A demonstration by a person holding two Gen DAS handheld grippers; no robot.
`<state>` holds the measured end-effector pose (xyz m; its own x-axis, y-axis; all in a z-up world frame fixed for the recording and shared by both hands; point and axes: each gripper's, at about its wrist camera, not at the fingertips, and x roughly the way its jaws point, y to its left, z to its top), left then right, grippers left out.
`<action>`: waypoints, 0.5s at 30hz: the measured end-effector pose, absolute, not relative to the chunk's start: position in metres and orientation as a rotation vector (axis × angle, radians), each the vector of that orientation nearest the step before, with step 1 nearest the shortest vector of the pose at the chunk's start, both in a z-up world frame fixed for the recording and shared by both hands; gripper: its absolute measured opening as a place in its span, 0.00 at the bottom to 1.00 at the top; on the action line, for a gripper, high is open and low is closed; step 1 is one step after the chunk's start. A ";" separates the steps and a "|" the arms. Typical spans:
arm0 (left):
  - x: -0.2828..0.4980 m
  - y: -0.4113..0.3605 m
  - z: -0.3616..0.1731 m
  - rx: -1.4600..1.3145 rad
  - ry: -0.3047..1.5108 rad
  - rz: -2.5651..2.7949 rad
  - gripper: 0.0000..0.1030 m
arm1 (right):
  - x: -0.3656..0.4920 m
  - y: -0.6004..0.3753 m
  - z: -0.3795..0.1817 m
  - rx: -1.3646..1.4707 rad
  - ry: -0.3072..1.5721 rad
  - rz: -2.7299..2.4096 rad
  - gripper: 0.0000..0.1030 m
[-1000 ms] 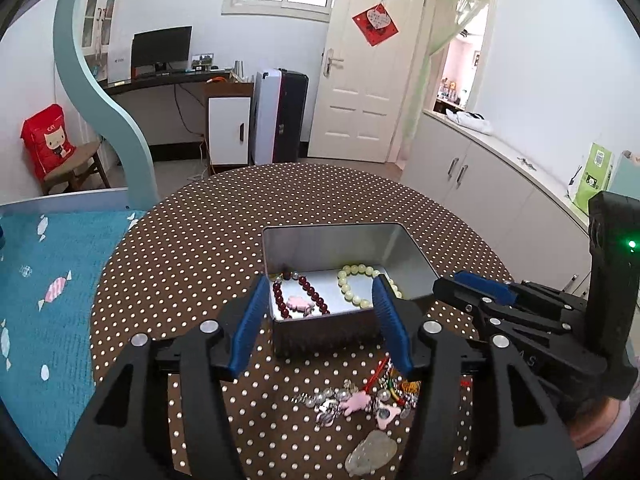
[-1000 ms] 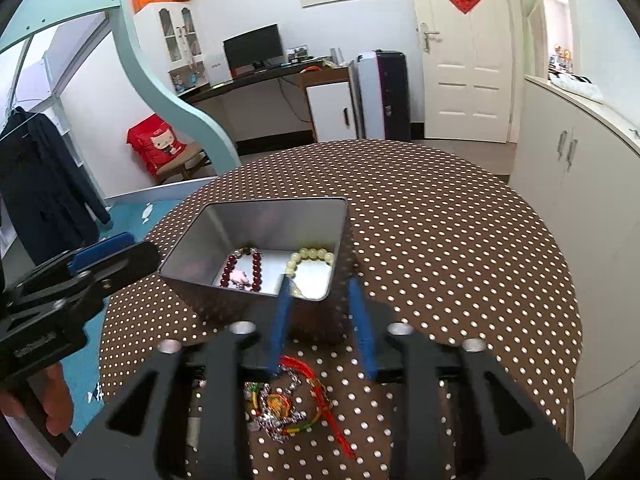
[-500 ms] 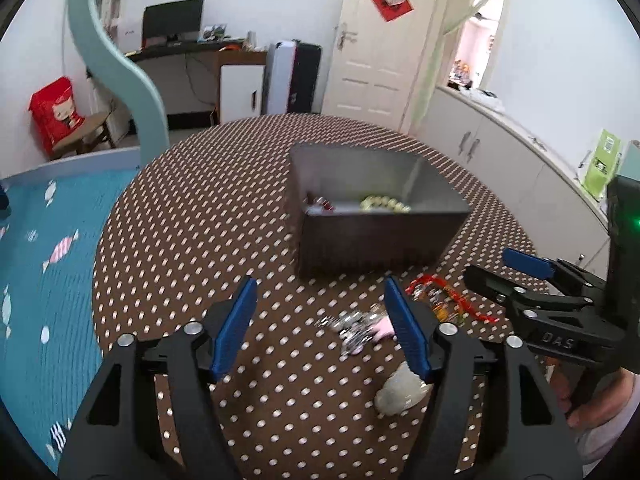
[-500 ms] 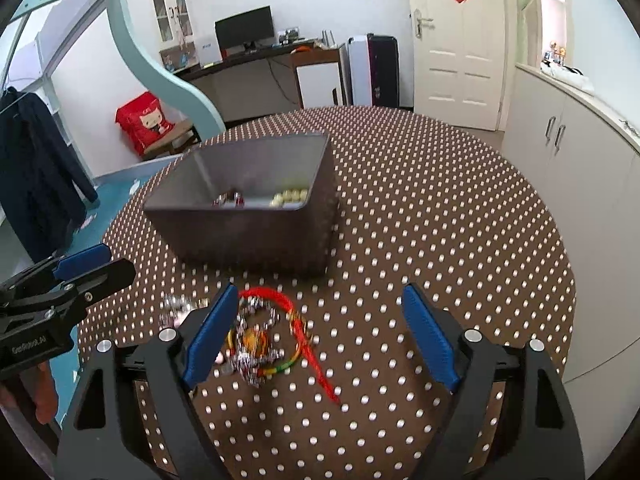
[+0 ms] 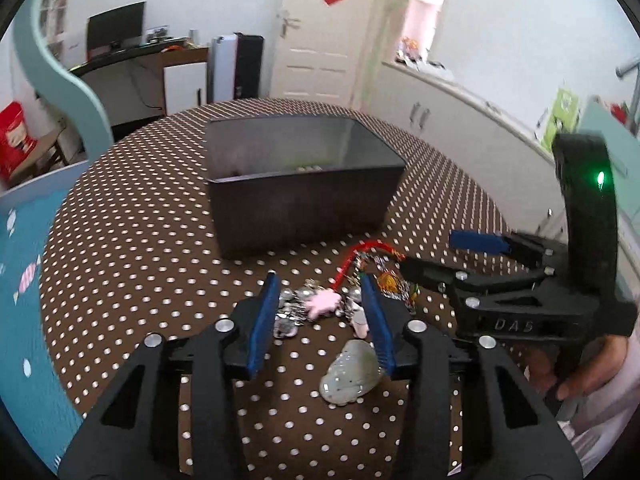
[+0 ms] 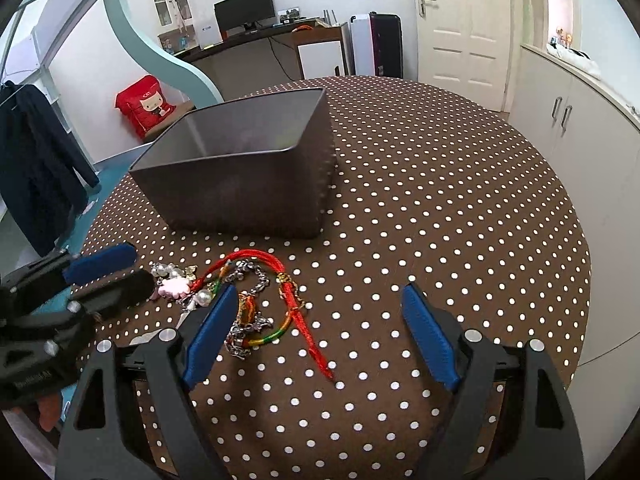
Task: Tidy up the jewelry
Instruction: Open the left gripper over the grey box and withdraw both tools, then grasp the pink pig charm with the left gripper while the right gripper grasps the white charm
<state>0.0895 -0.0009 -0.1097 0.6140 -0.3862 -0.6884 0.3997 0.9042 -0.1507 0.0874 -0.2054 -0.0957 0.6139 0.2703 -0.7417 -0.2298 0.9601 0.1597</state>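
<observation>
Two grippers hover over tangled jewelry (image 6: pixel 256 304): left gripper (image 5: pixel 320 312) just narrowing around blurred pearl charms (image 5: pixel 316 306), not pinching; right gripper (image 6: pixel 316 332) spread wide. Tin (image 6: pixel 240 184) contents mostly hidden.

Bright daylight, fisheye-warped edges – left view blurred

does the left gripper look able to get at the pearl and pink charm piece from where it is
Probably yes. The left gripper has been closing, its jaws either side of the pearl and pink charm piece on the table, nothing over it. The red cord bracelet tangled alongside may come too.
</observation>
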 end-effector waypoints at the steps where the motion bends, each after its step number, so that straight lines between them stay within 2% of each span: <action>1: 0.091 -0.003 -0.112 0.021 0.803 -0.464 0.38 | 0.087 -0.206 -0.096 0.052 0.864 0.288 0.78; 6: 0.097 -0.012 -0.121 0.064 0.838 -0.456 0.34 | 0.089 -0.214 -0.096 0.066 0.871 0.285 0.78; 11: 0.105 -0.013 -0.125 0.066 0.858 -0.421 0.15 | 0.089 -0.217 -0.095 0.074 0.864 0.290 0.78; 15: 0.104 -0.009 -0.126 0.063 0.857 -0.408 0.15 | 0.090 -0.218 -0.095 0.075 0.866 0.293 0.78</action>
